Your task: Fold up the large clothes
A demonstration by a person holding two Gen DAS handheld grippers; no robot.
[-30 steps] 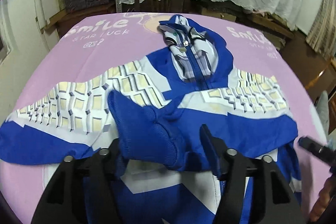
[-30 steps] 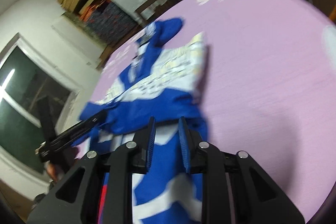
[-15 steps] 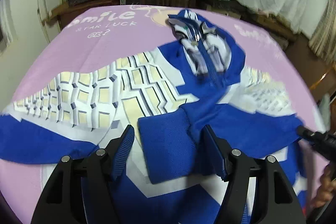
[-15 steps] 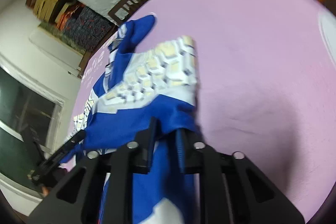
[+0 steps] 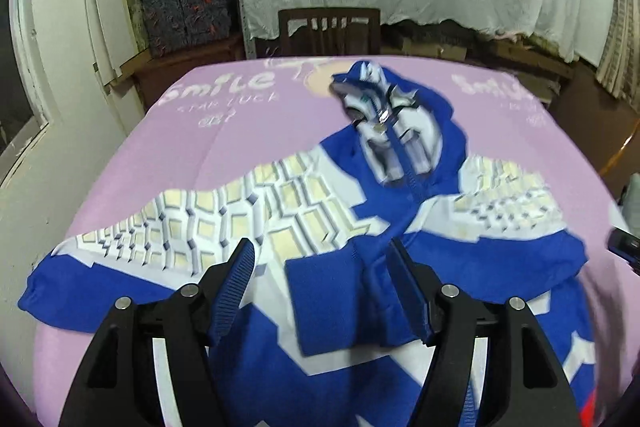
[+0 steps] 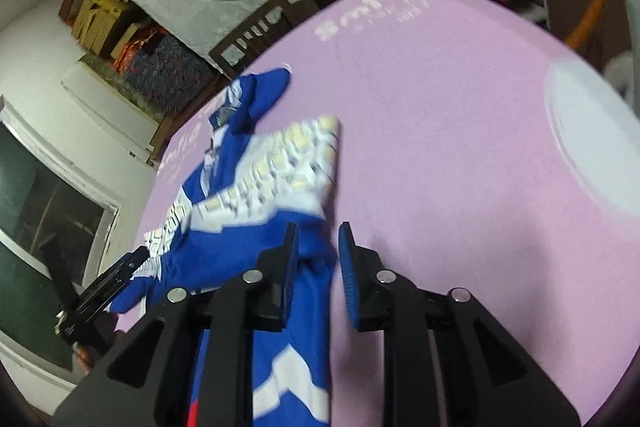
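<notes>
The hoodie point(image 5: 360, 227) is soft and floppy; take hems and cuffs. Left gripper point(image 5: 324, 287) gapes, released; right gripper point(image 6: 318, 263) is opening, fabric loose between its fingers.

Soft cloth on cloth, hard plastic above

The hoodie point(image 5: 400, 299) is matt blue fleece with a ribbed knit cuff point(image 5: 320, 303) and smooth printed panels; the table point(image 5: 224, 147) wears a matt lilac cloth. Each hand-held gripper point(image 5: 324, 295) is matt black plastic with ridged blue pads point(image 5: 236, 283) and shiny metal screws point(image 5: 449, 290). The chair point(image 5: 329, 31) is dark wood.
</notes>
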